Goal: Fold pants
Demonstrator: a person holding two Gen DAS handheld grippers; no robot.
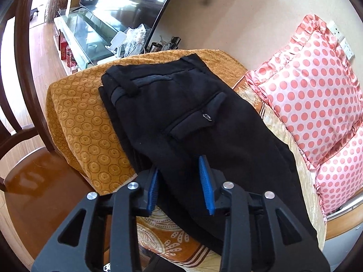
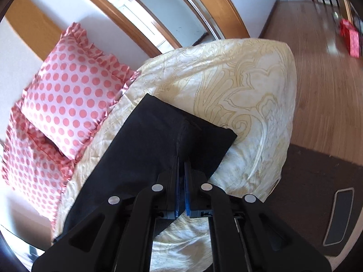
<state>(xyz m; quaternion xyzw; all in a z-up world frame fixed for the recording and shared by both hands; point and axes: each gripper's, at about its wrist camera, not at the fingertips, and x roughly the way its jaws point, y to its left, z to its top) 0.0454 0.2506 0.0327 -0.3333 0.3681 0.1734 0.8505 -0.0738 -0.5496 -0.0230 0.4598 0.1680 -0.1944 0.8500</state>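
Black pants (image 1: 181,104) lie flat on a cushioned seat, waistband and back pocket at the far end over an orange cloth with circles (image 1: 86,117). My left gripper (image 1: 179,164) hovers low over the upper leg part, its blue pads (image 1: 207,185) well apart with the fabric lying between them, not squeezed. In the right wrist view the leg end of the pants (image 2: 158,136) rests on a cream patterned cover (image 2: 238,86). My right gripper (image 2: 182,161) has its pads nearly together, and a raised ridge of the black fabric runs into them.
Two pink polka-dot pillows (image 1: 313,95) (image 2: 68,90) lean on the wall behind the pants. A dark wooden chair (image 1: 22,68) and a glass TV stand (image 1: 90,34) are on the left. Wooden floor (image 2: 322,68) and a dark mat (image 2: 317,176) lie beyond the seat's right end.
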